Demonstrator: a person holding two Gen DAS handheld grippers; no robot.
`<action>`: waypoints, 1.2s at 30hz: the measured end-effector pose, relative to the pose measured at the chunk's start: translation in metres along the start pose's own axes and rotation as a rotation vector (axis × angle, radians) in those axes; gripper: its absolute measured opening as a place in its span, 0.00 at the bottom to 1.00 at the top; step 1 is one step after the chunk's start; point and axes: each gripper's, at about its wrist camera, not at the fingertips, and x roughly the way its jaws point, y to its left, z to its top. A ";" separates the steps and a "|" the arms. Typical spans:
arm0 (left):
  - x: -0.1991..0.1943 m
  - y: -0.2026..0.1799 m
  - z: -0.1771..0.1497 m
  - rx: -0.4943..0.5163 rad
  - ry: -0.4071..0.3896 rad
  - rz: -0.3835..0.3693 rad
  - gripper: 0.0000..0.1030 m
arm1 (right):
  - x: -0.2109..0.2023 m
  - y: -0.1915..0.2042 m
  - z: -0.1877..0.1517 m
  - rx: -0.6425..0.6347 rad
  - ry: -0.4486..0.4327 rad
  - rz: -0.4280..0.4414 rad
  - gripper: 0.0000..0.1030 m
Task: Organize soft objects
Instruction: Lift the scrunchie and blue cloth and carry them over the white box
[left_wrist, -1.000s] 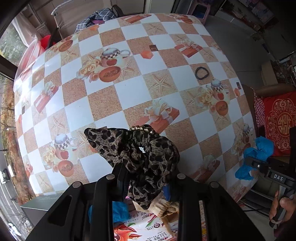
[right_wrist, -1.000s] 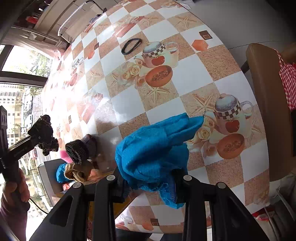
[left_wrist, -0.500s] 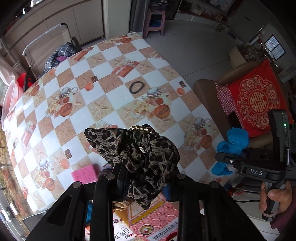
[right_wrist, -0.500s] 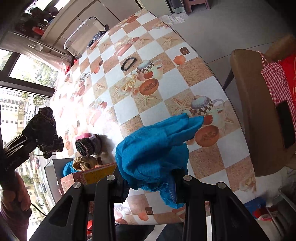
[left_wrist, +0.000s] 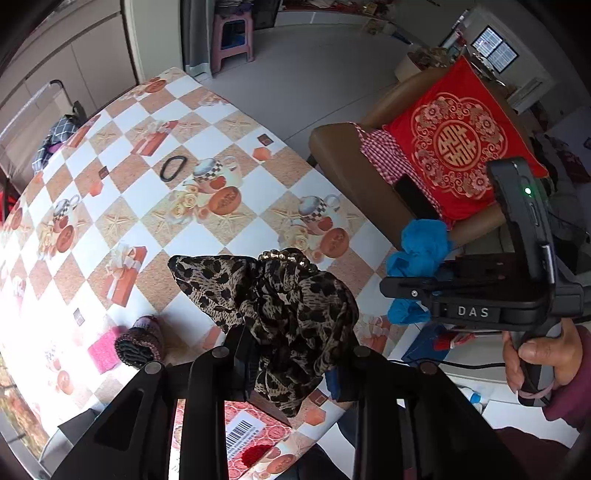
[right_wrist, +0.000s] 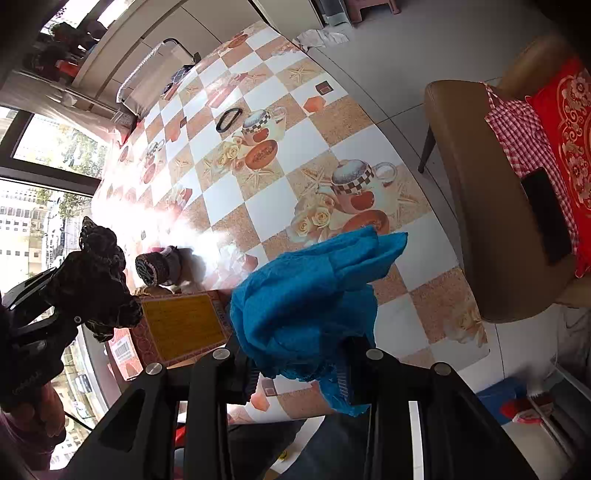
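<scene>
Leopard-print scrunchie (left_wrist: 280, 314), seen at lower centre of the left wrist view, pinched between the pads of the left gripper (left_wrist: 291, 354) and lifted clear of the checkered tablecloth (left_wrist: 155, 192), probably for carrying to a sorting spot. Dangled loosely, so gripped by one fold only. Rolled dark knit piece (left_wrist: 138, 343) left lying at lower left; black hair tie (left_wrist: 173, 168) lying well apart toward upper left.

Blue cloth (right_wrist: 314, 295), filling the centre of the right wrist view, clamped likewise in the right gripper (right_wrist: 299, 369) above the table edge, bunched and drooping. Printed box (right_wrist: 181, 325) at left, possibly the intended container.
</scene>
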 end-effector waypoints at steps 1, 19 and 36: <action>0.000 -0.006 -0.001 0.015 0.001 -0.008 0.30 | 0.000 -0.001 -0.002 -0.002 0.004 -0.002 0.34; 0.009 -0.065 -0.059 0.175 0.084 -0.091 0.31 | 0.011 -0.003 -0.029 -0.064 0.084 0.005 0.34; -0.002 -0.040 -0.126 0.062 0.099 -0.070 0.31 | 0.045 0.055 -0.066 -0.329 0.272 0.041 0.34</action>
